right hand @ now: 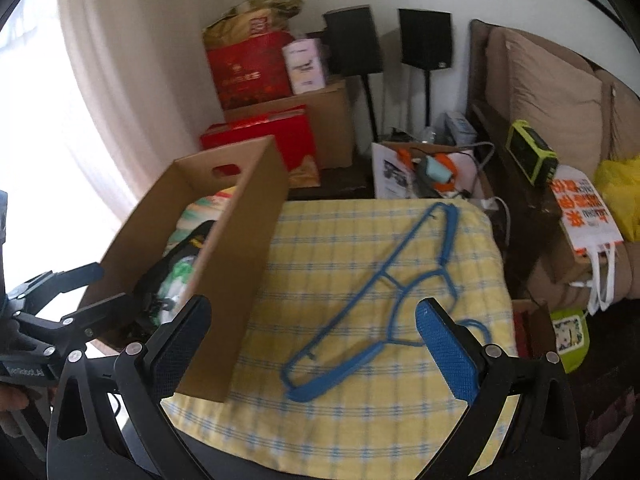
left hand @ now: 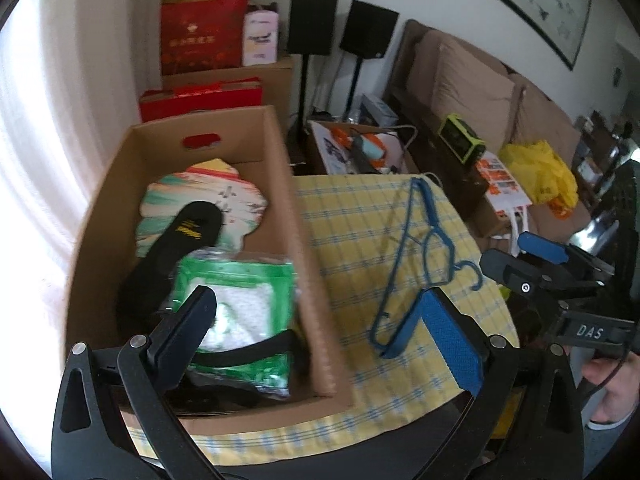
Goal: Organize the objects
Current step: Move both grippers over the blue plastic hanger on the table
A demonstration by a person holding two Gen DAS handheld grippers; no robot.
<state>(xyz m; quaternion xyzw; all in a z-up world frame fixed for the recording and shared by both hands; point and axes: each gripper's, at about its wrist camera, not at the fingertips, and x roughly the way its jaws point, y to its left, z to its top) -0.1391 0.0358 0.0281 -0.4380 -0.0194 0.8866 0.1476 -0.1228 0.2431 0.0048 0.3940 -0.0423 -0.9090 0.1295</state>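
An open cardboard box (left hand: 308,236) (right hand: 236,248) stands on the left of a yellow checked cloth (left hand: 352,216) (right hand: 332,232). Inside lie a colourful scalloped card (left hand: 208,188), a black insole (left hand: 176,240), a green packet (left hand: 240,300) and a black strap (left hand: 256,350). Blue plastic hangers (left hand: 424,240) (right hand: 380,288) rest on the cloth to the right of the box. My left gripper (left hand: 324,320) (right hand: 88,288) hovers open over the box's near right wall, holding nothing. My right gripper (right hand: 316,340) (left hand: 520,258) is open above the near end of the hangers, apart from them.
Red gift bags (left hand: 200,36) and cardboard boxes (left hand: 276,80) are stacked behind the box beside two black speakers on stands (left hand: 312,20). A cluttered low box (right hand: 424,172), a green radio (right hand: 532,156), a printed bag (right hand: 584,212) and a sofa (right hand: 552,92) fill the right. A curtain (left hand: 48,120) hangs left.
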